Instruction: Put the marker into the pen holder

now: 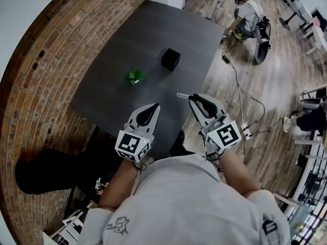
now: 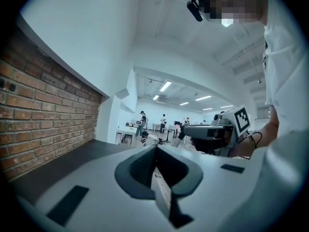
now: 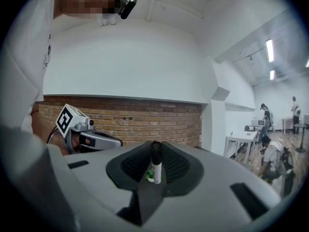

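A black square pen holder (image 1: pixel 171 58) stands near the middle of the dark table (image 1: pixel 148 29). My right gripper (image 1: pixel 193 98) hangs over the table's near edge, shut on a white marker (image 1: pixel 183 95) whose end sticks out to the left. In the right gripper view the marker (image 3: pixel 155 164) stands upright between the jaws, black cap up. My left gripper (image 1: pixel 155 107) is beside it on the left, shut with nothing in it; in the left gripper view its tips (image 2: pixel 155 148) meet.
A small green object (image 1: pixel 135 76) lies on the table left of the holder. A brick wall (image 1: pixel 46 86) runs along the left. On the wooden floor at right are cables, a power strip (image 1: pixel 246 131) and a seated person (image 1: pixel 250 15).
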The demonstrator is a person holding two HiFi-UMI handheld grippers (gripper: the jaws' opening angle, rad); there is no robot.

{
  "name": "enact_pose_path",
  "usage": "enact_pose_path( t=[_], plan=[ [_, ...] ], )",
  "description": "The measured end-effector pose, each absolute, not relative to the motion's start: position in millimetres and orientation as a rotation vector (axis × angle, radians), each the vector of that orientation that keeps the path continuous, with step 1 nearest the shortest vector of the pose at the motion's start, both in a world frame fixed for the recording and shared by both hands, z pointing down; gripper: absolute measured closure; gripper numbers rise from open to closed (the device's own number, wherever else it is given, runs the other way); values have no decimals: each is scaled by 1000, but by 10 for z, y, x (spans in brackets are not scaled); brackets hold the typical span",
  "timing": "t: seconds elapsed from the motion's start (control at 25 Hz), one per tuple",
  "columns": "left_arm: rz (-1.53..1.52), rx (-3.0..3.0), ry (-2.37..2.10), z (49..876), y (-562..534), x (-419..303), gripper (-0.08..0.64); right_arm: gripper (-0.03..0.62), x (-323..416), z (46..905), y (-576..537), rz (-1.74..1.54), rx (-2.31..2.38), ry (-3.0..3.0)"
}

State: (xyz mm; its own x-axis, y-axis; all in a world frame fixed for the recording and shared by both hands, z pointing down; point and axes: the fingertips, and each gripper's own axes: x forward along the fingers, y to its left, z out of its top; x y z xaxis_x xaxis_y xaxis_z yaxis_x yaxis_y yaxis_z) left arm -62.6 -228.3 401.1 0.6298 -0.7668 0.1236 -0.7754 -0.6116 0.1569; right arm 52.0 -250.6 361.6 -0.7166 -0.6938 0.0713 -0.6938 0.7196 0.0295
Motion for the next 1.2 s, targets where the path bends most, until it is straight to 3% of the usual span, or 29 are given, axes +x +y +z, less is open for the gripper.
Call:
enact_pose_path(
  t=[1.2],
  plan=[
    [220,2553,-1326,4869,-4353,-228,549,520,507,4597,-4807,103,972,-2842]
  ],
)
